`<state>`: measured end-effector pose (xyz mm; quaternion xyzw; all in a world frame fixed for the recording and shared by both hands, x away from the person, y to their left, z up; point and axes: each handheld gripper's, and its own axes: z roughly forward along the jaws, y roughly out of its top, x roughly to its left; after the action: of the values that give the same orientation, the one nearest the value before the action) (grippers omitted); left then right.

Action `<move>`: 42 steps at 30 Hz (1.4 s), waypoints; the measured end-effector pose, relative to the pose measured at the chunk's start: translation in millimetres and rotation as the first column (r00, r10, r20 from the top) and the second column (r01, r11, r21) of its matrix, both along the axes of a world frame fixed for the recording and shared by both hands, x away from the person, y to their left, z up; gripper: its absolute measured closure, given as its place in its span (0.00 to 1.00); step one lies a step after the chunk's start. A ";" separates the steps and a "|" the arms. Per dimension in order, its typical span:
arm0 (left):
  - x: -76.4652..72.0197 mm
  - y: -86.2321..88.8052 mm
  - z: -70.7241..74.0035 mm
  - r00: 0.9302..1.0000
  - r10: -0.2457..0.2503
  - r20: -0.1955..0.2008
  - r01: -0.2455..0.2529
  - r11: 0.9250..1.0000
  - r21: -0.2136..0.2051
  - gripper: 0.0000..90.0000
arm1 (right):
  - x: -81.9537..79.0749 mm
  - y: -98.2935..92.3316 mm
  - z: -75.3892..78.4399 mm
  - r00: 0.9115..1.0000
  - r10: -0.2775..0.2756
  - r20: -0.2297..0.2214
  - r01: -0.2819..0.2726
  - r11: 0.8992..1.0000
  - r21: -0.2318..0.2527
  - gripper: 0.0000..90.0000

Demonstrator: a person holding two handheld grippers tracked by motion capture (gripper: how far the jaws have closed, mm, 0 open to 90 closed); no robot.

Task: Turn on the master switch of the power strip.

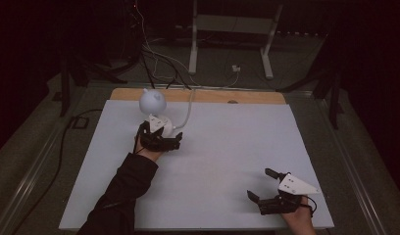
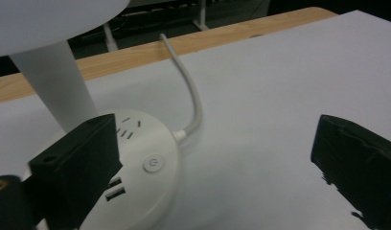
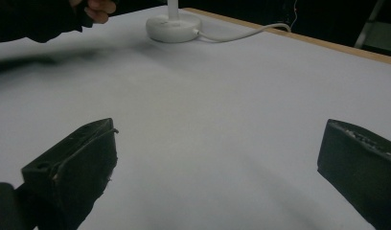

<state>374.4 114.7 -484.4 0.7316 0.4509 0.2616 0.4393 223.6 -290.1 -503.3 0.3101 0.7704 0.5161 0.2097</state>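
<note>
A small white desk lamp stands at the back left of the white board, with a round head over a round base. In the left gripper view the base lies close, with a power button, USB ports, a stem and a white cable. My left gripper sits open right at the base, its left jaw over the base's near edge and nothing between the jaws. My right gripper rests open at the front right, holding nothing.
The white board covers a wooden table whose far edge shows. The lamp cable runs off the back edge. A dark sleeve reaches in from the bottom left. Cables and a white stand lie on the floor beyond.
</note>
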 end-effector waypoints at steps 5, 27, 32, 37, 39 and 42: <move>3.1 -0.9 -2.3 1.000 0.012 -0.001 -0.012 1.000 0.025 0.09 | -0.2 0.3 0.0 1.000 0.001 0.003 -0.001 1.000 -0.003 0.00; 13.9 0.6 -11.5 0.998 0.064 0.000 -0.063 0.996 0.063 0.70 | -0.1 0.2 -0.2 1.000 0.004 -0.002 -0.004 1.000 0.000 0.00; 16.4 0.1 -12.7 0.997 0.074 -0.004 -0.074 0.995 0.073 0.80 | 0.0 0.0 -0.1 1.000 0.003 -0.002 -0.003 1.000 0.002 0.00; 19.4 -1.1 -14.5 0.997 0.076 -0.008 -0.075 0.993 0.095 0.87 | 0.2 0.2 -0.6 1.000 0.006 -0.006 -0.006 1.000 0.003 0.00; 20.5 -0.7 -15.0 0.997 0.079 -0.006 -0.078 0.992 0.096 0.90 | 0.3 0.1 -0.7 1.000 0.006 -0.008 -0.006 1.000 0.005 0.00; 22.1 0.3 -15.7 0.996 0.087 -0.009 -0.086 0.992 0.093 0.96 | 0.3 0.1 -0.7 1.000 0.008 -0.008 -0.008 1.000 0.006 0.00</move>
<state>396.5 115.0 -500.1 0.7327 0.4723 0.2963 0.3904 223.8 -290.0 -504.0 0.3099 0.7710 0.5177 0.2036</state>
